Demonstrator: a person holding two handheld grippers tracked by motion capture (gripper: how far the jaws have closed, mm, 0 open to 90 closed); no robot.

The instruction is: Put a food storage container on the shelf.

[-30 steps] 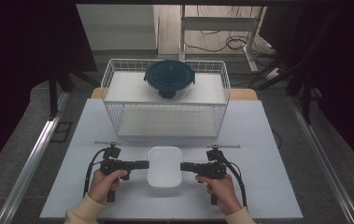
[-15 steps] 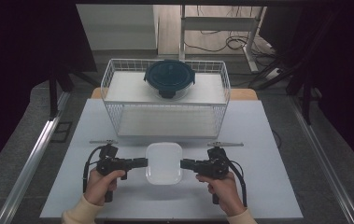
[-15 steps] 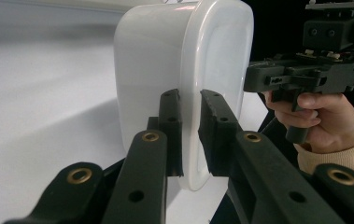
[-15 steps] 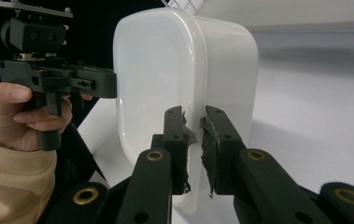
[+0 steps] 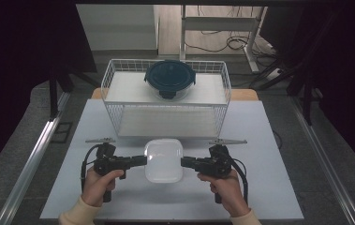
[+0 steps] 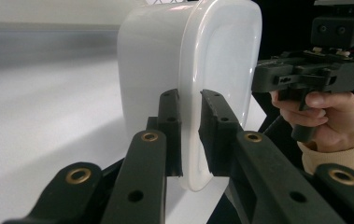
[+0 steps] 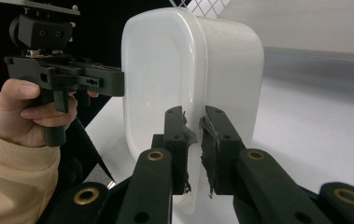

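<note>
Both grippers have the white lidded box between them: the left gripper meets its left edge and the right gripper its right edge, so the box lies straight inward from each, at the near middle of the desk. From the left gripper view, the left gripper has its jaws nearly together, one on either side of the thin rim where the lid meets the body of the box, pinching that lip. From the right gripper view the right gripper does the same on the opposite rim of the box, its worn pads close on the lip. Seen from above, the box's long axis runs near to far, so the two grips sit across its short width, about midway along each long side. Neither hand is nearer; they are matched. The left hand and right hand hold their handles upright, with both grippers level and pointed at each other along the left-right line. Beyond the box, on the far side of the desk, stands a wire basket with a dark round lidded container on its upper shelf. Any lift would, I judge, depend on both sides rising evenly so the box stays flat.
</note>
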